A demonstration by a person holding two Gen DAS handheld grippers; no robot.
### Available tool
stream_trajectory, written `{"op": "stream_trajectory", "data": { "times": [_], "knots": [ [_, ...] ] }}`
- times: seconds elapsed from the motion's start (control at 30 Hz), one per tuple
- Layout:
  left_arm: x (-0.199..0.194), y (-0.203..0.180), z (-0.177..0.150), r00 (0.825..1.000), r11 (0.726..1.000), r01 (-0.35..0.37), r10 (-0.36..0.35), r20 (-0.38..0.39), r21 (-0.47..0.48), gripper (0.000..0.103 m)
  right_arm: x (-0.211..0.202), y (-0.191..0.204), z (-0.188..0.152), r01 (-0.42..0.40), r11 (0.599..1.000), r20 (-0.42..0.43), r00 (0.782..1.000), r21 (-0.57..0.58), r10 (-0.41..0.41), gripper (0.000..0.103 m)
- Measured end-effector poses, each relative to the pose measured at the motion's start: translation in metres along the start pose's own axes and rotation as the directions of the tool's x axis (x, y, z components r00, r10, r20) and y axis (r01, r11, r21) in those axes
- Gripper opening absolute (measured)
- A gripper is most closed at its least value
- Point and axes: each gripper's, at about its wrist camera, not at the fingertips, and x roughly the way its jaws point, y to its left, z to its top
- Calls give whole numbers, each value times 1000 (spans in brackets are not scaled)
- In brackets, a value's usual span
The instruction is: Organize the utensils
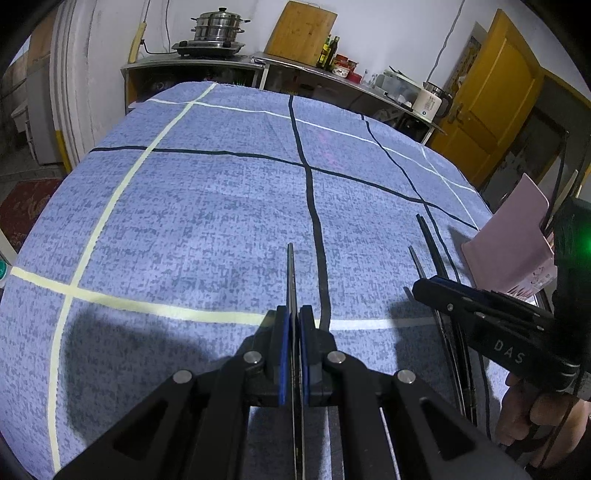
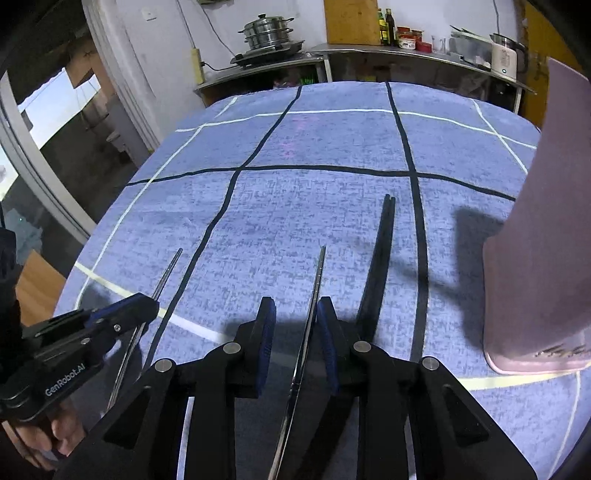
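Blue cloth (image 1: 184,221) with black and pale lines covered the table. Behind it stood a long counter (image 1: 229,62) with a steel pot (image 1: 218,26), a wood board (image 1: 301,29), some bottles (image 1: 328,51) and a white kettle (image 1: 430,99). A yellow door (image 1: 495,96) was on the right.

The left tongs (image 1: 294,347) were clenched on a thin metal chopstick (image 1: 291,277). Its blue pads pressed on it from both sides, and the stick poked out ahead, above the cloth. From the right wrist view, these tongs (image 2: 147,306) showed at the left, with the same stick (image 2: 168,273) running past their tip. A hand (image 2: 55,435) gripped the handle.

The right tongs (image 2: 295,332) stood part open around a second metal chopstick (image 2: 319,280). That stick lay close along the right pad (image 2: 327,332), and a gap showed at the left pad. I could not tell if the right pad touched it. From the left wrist view, these tongs (image 1: 424,288) came in from the right, and a hand (image 1: 524,417) held them.

A black pair of chopsticks (image 2: 380,258) lay flat on the cloth, just right of the second stick. A tall pink holder (image 2: 539,258) stood on the table, farther right.
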Motion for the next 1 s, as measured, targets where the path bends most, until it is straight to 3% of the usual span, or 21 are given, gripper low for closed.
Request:
{"op": "stream_trajectory", "data": {
  "times": [0.17, 0.4, 0.53, 0.63, 0.77, 0.83, 0.9, 1.0],
  "knots": [
    [8, -3, 12, 999, 1000, 4, -3, -41, 23, 6, 5, 4, 7, 25, 999, -19, 999, -21, -26, 23],
    [18, -10, 24, 996, 995, -12, 20, -82, 97, 7, 11, 7, 14, 71, 996, -42, 996, -50, -73, 9],
    [23, -14, 32, 992, 991, -9, 26, -125, 134, 9, 12, 7, 16, 73, 996, -52, 996, -60, -76, 8],
    [27, -14, 38, 988, 991, 18, 2, -151, 130, 17, 12, 6, 17, 67, 996, -57, 996, -59, -71, 8],
    [31, -22, 41, 989, 986, -17, 41, -141, 166, 17, 12, 7, 16, 72, 995, -55, 996, -64, -76, 7],
    [32, -24, 42, 990, 983, -29, 53, -129, 179, 16, 12, 7, 16, 68, 996, -52, 996, -61, -71, 6],
    [33, -26, 42, 989, 978, -58, 83, -119, 198, 7, 12, 7, 16, 62, 996, -52, 997, -60, -65, 6],
    [31, -22, 43, 990, 982, -58, 79, -113, 180, 5, 10, 7, 15, 42, 998, -47, 998, -49, -44, 5]
  ]
}}
